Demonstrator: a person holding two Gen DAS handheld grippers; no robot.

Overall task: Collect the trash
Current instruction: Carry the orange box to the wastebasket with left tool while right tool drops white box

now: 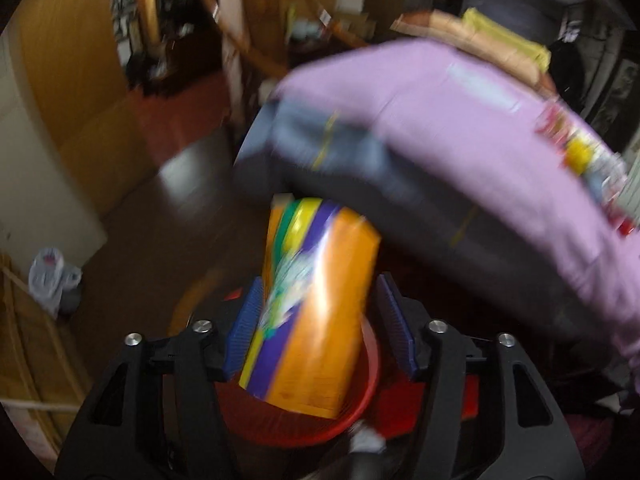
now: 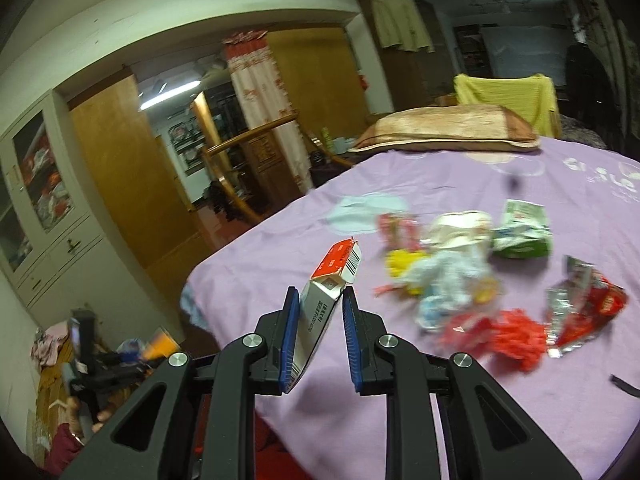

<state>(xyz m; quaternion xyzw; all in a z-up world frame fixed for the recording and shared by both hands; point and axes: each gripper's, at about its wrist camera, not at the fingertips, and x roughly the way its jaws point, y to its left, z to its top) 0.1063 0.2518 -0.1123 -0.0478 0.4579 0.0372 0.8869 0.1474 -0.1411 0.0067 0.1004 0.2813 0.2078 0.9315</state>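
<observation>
In the left wrist view my left gripper (image 1: pixel 318 292) is shut on an orange and purple snack packet (image 1: pixel 316 300), held over a red bin (image 1: pixel 360 404) beside the bed. In the right wrist view my right gripper (image 2: pixel 320 300) is shut on a white and red carton (image 2: pixel 326 300), held above the near edge of the purple bedsheet (image 2: pixel 460 400). Several wrappers lie on the sheet: a green packet (image 2: pixel 520 232), a red foil packet (image 2: pixel 580 312), a red crumpled bag (image 2: pixel 500 336), and a pale heap of wrappers (image 2: pixel 448 272). The left gripper (image 2: pixel 116 360) shows low at the left.
A pillow (image 2: pixel 444 130) and a yellow cloth (image 2: pixel 504 96) lie at the bed's far end. Wooden doors (image 2: pixel 116 176) and a white cabinet (image 2: pixel 44 200) stand to the left. A plastic bag (image 1: pixel 54 276) lies on the dark floor.
</observation>
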